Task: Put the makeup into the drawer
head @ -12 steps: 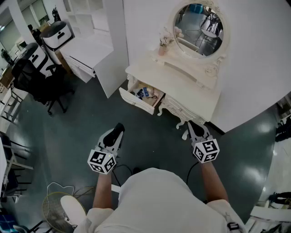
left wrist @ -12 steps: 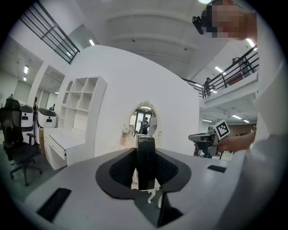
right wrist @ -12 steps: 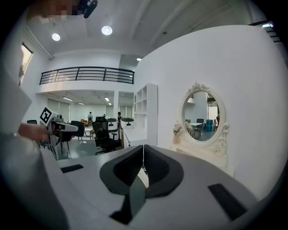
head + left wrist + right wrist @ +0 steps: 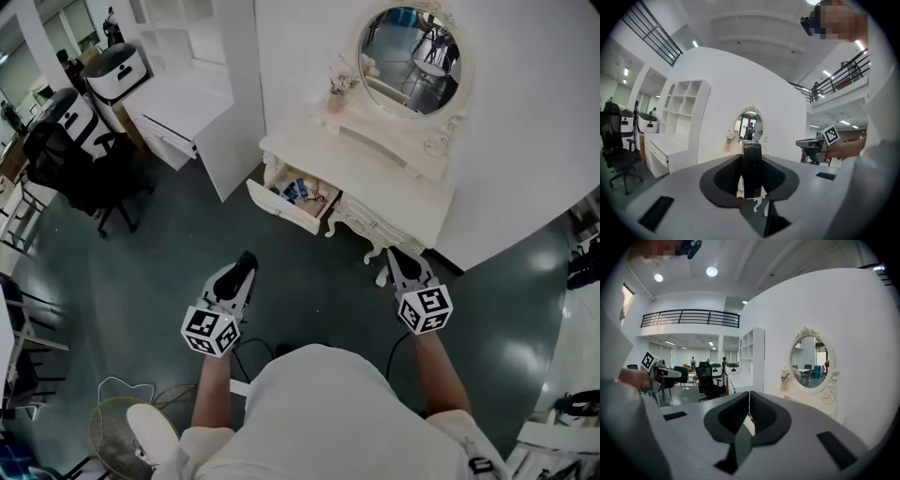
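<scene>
The task looks partly done. The drawer [image 4: 292, 201] of the vanity [image 4: 380, 180] stands pulled out, and a few small items [image 4: 298, 192] already lie in it, though what they are is too small to tell. One piece is not yet in: the left gripper [image 4: 240, 276] has its jaws clamped on a black, upright, box-like makeup [image 4: 752, 168], which sticks up between the pads. The drawer lies ahead of that gripper and slightly to its right, well apart from it. What is left, as I judge it, is to carry the makeup forward over the open drawer, let go, and perhaps push the drawer in.

The right gripper [image 4: 749, 405] has its jaws pressed together with nothing between them. The vanity's right end is ahead of it, nearer than the drawer is to the left one.

Both hands are held out in front of the body, side by side and apart, each gripper close to level with its tip dipped a little, aimed toward the vanity, marker cubes toward the person
</scene>
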Motion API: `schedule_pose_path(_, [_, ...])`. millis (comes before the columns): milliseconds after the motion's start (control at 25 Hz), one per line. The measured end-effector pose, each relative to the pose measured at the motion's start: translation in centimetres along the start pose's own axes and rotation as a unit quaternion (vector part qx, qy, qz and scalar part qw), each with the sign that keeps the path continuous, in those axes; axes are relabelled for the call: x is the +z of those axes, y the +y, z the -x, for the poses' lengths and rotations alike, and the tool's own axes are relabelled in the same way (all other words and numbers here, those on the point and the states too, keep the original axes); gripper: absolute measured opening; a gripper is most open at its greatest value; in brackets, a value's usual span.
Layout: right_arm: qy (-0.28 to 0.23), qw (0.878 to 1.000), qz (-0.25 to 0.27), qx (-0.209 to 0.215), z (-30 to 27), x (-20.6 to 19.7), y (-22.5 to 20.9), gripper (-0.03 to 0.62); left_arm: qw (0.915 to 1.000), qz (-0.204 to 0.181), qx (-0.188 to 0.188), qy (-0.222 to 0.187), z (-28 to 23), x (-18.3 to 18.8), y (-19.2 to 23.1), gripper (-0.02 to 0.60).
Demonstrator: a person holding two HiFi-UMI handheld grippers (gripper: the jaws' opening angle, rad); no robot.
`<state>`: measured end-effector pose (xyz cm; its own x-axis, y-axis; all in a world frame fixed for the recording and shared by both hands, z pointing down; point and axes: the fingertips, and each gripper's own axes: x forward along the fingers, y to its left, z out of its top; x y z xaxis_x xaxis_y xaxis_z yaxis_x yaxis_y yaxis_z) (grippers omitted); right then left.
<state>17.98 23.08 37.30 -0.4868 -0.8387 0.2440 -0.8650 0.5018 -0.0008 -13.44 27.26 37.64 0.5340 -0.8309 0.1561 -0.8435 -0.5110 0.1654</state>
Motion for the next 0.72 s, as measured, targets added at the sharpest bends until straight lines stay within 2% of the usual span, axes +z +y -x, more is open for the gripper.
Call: schedule_pose_path(720, [0.016,1.0,-0.019,-0.018,-1.1,-1.3,4.1,0.031,0.9997,0.004,-0.021,0.01,2.5,-0.8,3.1,0.101])
